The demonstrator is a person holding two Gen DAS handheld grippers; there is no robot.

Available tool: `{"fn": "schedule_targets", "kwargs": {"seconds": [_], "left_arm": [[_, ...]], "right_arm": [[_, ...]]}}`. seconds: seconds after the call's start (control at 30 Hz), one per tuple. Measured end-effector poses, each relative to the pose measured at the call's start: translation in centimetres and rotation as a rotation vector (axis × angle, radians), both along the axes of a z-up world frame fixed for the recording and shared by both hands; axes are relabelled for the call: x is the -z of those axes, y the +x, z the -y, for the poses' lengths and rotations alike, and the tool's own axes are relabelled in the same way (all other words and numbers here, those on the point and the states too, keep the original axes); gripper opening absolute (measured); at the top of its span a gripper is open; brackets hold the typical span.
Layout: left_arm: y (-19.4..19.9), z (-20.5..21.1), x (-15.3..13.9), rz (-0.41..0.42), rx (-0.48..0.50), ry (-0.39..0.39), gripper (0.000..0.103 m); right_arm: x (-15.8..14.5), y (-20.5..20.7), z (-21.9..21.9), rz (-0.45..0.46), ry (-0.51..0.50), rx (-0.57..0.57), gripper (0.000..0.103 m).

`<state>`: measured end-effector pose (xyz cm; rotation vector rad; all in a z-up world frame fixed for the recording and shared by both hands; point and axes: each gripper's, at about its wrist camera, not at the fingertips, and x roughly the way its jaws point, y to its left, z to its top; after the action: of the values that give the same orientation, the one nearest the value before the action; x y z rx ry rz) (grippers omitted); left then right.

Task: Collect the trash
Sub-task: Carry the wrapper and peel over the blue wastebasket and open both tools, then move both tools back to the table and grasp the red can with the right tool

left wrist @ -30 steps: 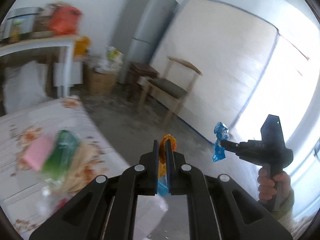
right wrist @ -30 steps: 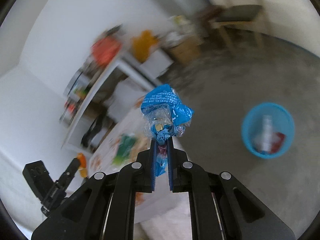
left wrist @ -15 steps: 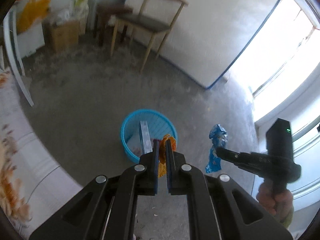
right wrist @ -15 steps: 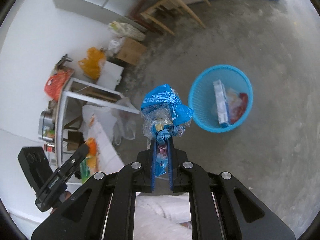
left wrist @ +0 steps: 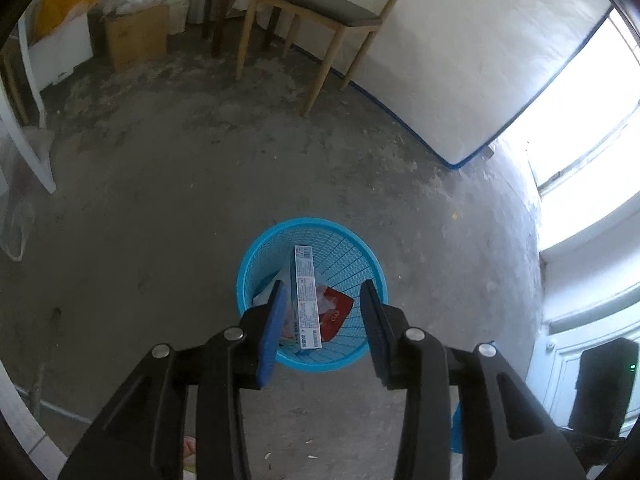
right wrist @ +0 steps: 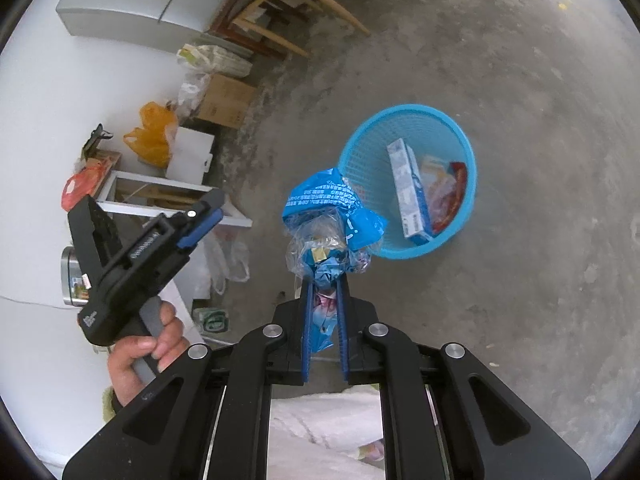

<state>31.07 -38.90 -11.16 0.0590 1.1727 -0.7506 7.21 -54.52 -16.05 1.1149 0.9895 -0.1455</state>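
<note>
Right tool: we see it opening, the blue snack wrapper between its pads.
Left tool: spreading, empty.
Risk: we may miss the blue basket; the wrapper hangs beside its rim.

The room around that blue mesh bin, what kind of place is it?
Probably a lived-in storage or utility room of a home: bare grey concrete floor, a wooden chair with a dark seat, a silver fridge and a brown cardboard box along the white wall.

Sky-blue mesh basket, blue crinkled wrapper, red packet, grey mottled floor.
</note>
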Motion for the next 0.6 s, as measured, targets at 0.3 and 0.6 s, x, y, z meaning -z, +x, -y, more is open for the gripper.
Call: {"fn": "schedule_targets", "kwargs": {"seconds": [0.3, 0.6], "left_arm": [[-2.8, -6.6, -7.9, 0.135, 0.001, -0.049, 0.05], [-8.7, -23.2, -15.8, 0.269, -0.142, -0.149, 0.068]], "right_arm": [[1.4, 8.8, -1.2, -0.023, -0.085, -0.142, 0.017], [4.6, 14.3, -2.7, -0.135, -0.292, -0.203, 0.06]]}}
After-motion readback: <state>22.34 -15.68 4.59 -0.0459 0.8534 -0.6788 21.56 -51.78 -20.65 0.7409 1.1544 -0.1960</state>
